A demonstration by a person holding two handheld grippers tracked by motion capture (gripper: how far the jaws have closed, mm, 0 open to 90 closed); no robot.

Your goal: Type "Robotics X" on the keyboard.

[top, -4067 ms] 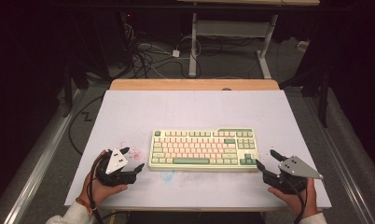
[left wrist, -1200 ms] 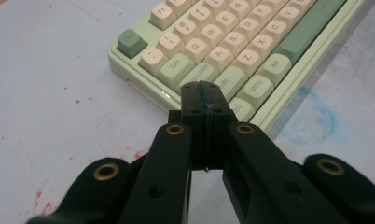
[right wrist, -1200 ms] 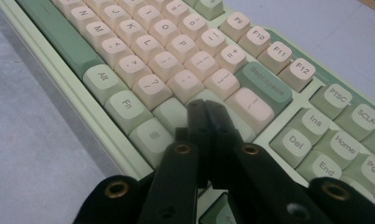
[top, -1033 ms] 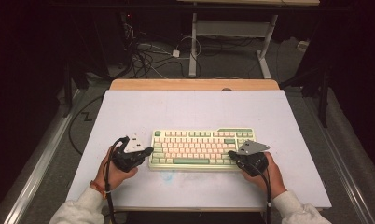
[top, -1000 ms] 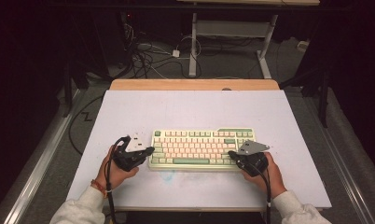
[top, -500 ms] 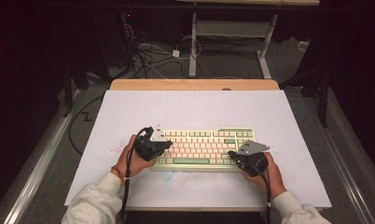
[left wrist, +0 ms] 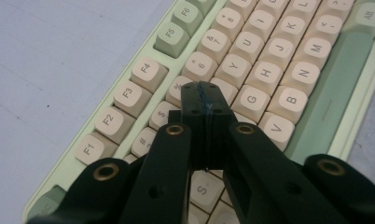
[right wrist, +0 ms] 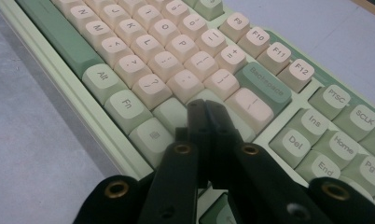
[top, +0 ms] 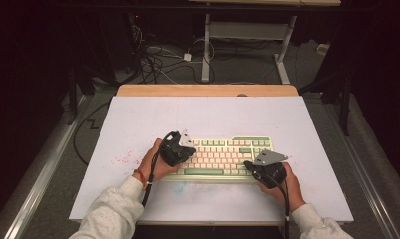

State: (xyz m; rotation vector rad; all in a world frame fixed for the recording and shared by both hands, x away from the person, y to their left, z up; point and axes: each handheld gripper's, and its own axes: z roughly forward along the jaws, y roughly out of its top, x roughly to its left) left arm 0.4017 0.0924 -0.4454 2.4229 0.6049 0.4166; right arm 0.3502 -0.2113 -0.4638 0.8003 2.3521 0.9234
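A cream and green keyboard (top: 223,154) lies on the white table mat. My left gripper (top: 185,152) hovers over its left half, jaws pressed together with nothing between them; its tips (left wrist: 202,91) sit over the keys near 5 and T on the keyboard (left wrist: 269,60). My right gripper (top: 252,169) rests at the keyboard's front right, also shut and empty. Its tips (right wrist: 203,108) hang above the green keys on the keyboard (right wrist: 167,51) below Backspace. Whether either tip touches a key is unclear.
The white mat (top: 138,124) covers a wooden table (top: 208,90); faint red specks (top: 121,159) mark it left of the keyboard. Cables (top: 163,59) and desk legs (top: 205,50) lie on the floor beyond the far edge. Dark space flanks both sides.
Both grippers came in from the mat's front corners to the keyboard. In the last second the left gripper slid right, onto the keyboard's left half; the right one stayed put.
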